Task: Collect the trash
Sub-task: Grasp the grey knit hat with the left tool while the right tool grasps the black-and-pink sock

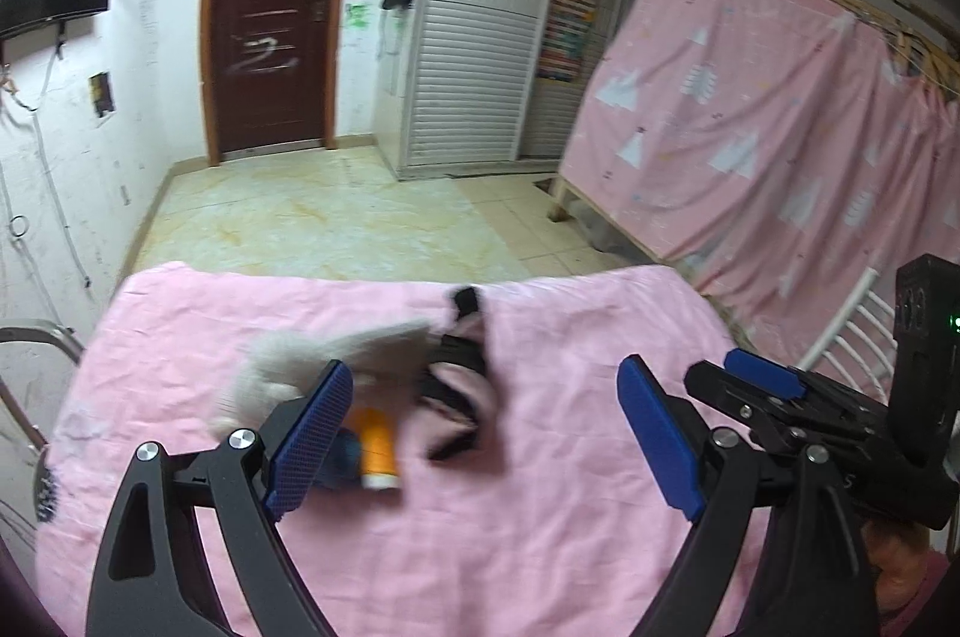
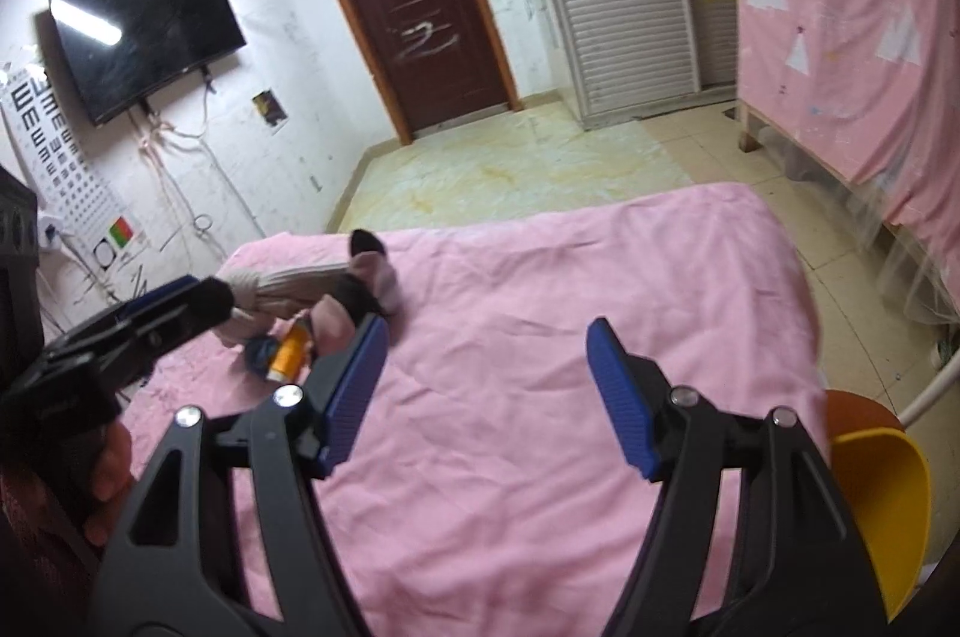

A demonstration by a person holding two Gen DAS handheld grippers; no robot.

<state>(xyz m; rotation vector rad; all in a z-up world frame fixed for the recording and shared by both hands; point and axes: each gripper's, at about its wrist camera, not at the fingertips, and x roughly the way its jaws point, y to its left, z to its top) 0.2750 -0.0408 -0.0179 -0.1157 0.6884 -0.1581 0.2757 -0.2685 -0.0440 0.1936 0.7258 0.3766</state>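
Presently both of my grippers hang above the pink cloth (image 1: 540,547) that covers the table, which I take as my landmark. My left gripper (image 1: 486,433) stands with its blue pads wide apart and nothing between them. My right gripper (image 2: 486,391) is likewise parted, its jaws empty, only bare cloth showing in the gap.

The trash lies in one small cluster on the cloth, toward its far left part. It consists of an orange bottle (image 1: 377,448) lying on its side, a dark blue item (image 1: 345,457) touching it on the left, a white fluffy piece (image 1: 282,373) just behind, and a black-and-pink piece (image 1: 462,385) just to the right. Blur prevents finer identification.

Beside the near right corner of the cloth, a yellow bin (image 2: 882,511) shows its rim in the right wrist view.
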